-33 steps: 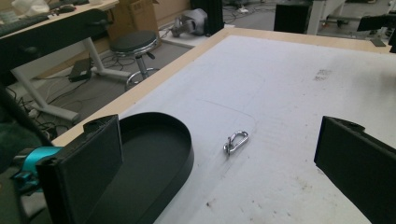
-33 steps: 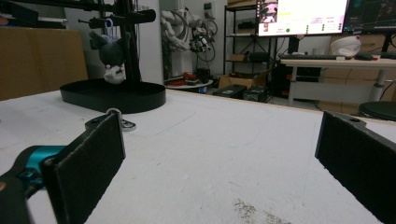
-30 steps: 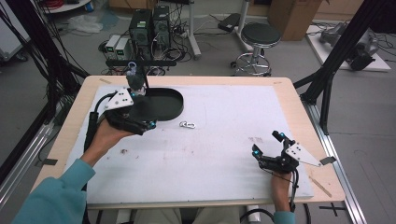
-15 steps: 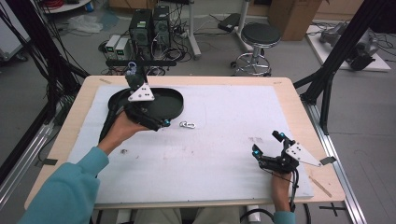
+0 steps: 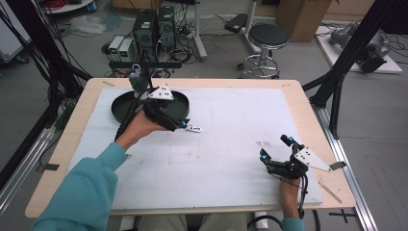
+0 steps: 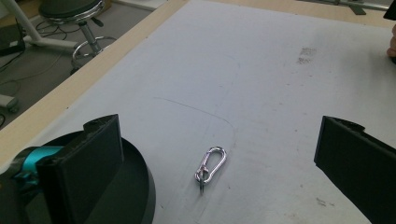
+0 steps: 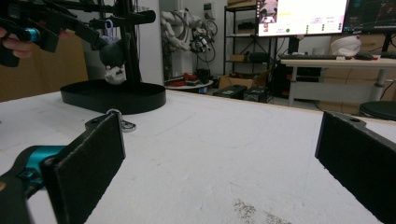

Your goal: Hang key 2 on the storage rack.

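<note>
A small silver carabiner (image 5: 194, 128) lies flat on the white mat just right of a round black tray (image 5: 119, 109). My left gripper (image 5: 184, 124) hovers over the tray's right rim, its tips close to the clip and its jaws wide open. In the left gripper view the carabiner (image 6: 211, 169) lies between and a little ahead of the open jaws, untouched. My right gripper (image 5: 274, 148) rests open near the mat's front right corner, holding nothing. From the right gripper view, the carabiner (image 7: 123, 123) peeks out beside one jaw in front of the tray (image 7: 114, 99).
A black stand at the tray's back carries a small dark plush charm (image 7: 112, 57) hanging from its bar (image 5: 144, 65). The white mat (image 5: 231, 159) covers most of the wooden table. A stool (image 5: 267, 36) and computer gear stand on the floor beyond the table.
My left gripper has travelled right across the tray, ending close to the carabiner. The right gripper and the carabiner have stayed put.
</note>
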